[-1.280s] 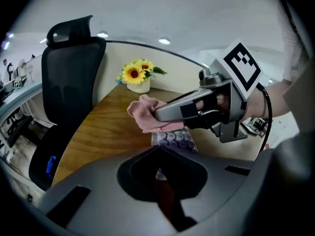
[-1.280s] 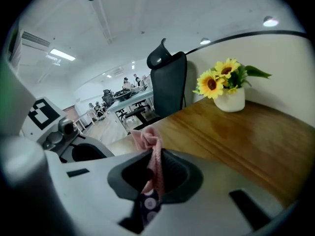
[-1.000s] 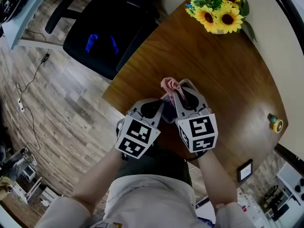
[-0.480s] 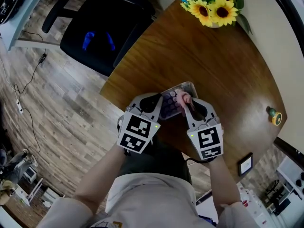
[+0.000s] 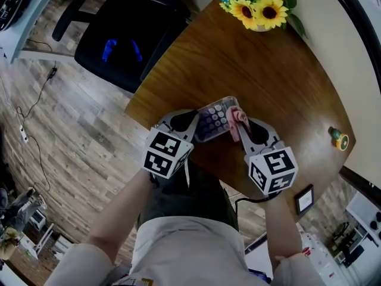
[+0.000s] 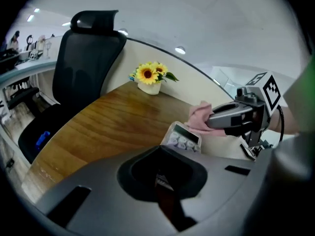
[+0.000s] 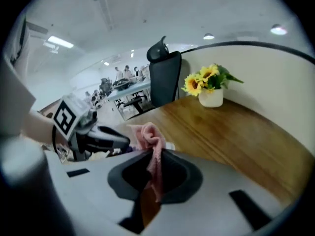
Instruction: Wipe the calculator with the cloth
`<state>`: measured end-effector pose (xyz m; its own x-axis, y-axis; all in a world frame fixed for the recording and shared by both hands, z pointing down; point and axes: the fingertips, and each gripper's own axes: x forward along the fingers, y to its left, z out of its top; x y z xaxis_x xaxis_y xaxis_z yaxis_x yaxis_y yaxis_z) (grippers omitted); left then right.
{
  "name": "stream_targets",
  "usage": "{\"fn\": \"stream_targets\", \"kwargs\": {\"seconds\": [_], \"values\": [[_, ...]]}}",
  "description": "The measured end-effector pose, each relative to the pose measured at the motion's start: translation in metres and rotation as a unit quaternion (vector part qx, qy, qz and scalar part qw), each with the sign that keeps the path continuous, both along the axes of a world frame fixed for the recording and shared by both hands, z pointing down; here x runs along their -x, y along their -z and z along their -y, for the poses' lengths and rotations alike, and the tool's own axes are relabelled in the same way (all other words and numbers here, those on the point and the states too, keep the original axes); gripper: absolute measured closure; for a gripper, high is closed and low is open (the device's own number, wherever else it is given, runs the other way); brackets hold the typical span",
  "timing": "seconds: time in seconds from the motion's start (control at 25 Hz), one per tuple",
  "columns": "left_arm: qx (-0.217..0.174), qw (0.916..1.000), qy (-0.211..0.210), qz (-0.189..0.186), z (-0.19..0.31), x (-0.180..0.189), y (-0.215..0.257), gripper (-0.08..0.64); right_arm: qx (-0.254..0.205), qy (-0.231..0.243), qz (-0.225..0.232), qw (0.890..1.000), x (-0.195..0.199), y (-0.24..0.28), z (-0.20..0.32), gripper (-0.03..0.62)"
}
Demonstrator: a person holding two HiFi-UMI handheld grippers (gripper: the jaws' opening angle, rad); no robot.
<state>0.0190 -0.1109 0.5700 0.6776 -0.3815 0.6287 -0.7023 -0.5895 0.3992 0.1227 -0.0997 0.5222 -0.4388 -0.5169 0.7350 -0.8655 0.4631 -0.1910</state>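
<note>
A grey calculator (image 5: 212,119) with rows of pale keys is held off the wooden table (image 5: 280,82), near its front edge. My left gripper (image 5: 191,127) is shut on the calculator's near end. A pink cloth (image 5: 238,120) hangs bunched in my shut right gripper (image 5: 240,130) and touches the calculator's right edge. In the left gripper view the calculator (image 6: 181,137) rises out of my jaws, with the cloth (image 6: 199,118) and the right gripper (image 6: 231,118) at its far right. In the right gripper view the cloth (image 7: 149,140) sticks out of my jaws, beside the left gripper (image 7: 101,137).
A white pot of sunflowers (image 5: 257,6) stands at the table's far end. A small yellow and green object (image 5: 339,138) lies near the right edge, and a small black frame (image 5: 303,200) at the near right. A black office chair (image 5: 128,37) stands left of the table.
The right gripper has drawn the cloth from the calculator's far end toward me and to its right side, baring the keys. The left gripper has stayed put.
</note>
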Motion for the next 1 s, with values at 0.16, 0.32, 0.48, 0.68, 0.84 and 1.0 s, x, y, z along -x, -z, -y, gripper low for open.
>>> {"fn": "stream_targets", "kwargs": {"seconds": [0.16,0.32,0.48,0.68,0.84,1.0], "values": [[0.011,0.9997,0.005,-0.021,-0.004,0.002,0.013,0.557,-0.038,-0.009,0.042,0.998,0.033,0.022,0.036,0.552],[0.014,0.9997,-0.016,-0.010,-0.014,0.000,0.007,0.557,-0.034,-0.002,0.059,0.998,0.060,0.013,0.050,0.552],[-0.002,0.9998,-0.021,-0.002,-0.013,0.000,0.003,0.557,0.002,-0.009,0.056,0.998,0.072,-0.011,0.037,0.552],[-0.020,0.9995,-0.021,0.014,-0.014,0.000,0.003,0.558,0.014,0.004,-0.009,1.000,0.065,-0.038,0.013,0.552],[-0.011,0.9999,-0.004,-0.003,-0.012,0.001,0.002,0.558,0.009,0.039,-0.022,0.999,0.060,-0.038,-0.003,0.554],[-0.019,0.9998,0.003,-0.001,-0.011,0.000,0.002,0.558,0.014,0.077,-0.023,0.997,0.053,-0.038,-0.033,0.554]]}}
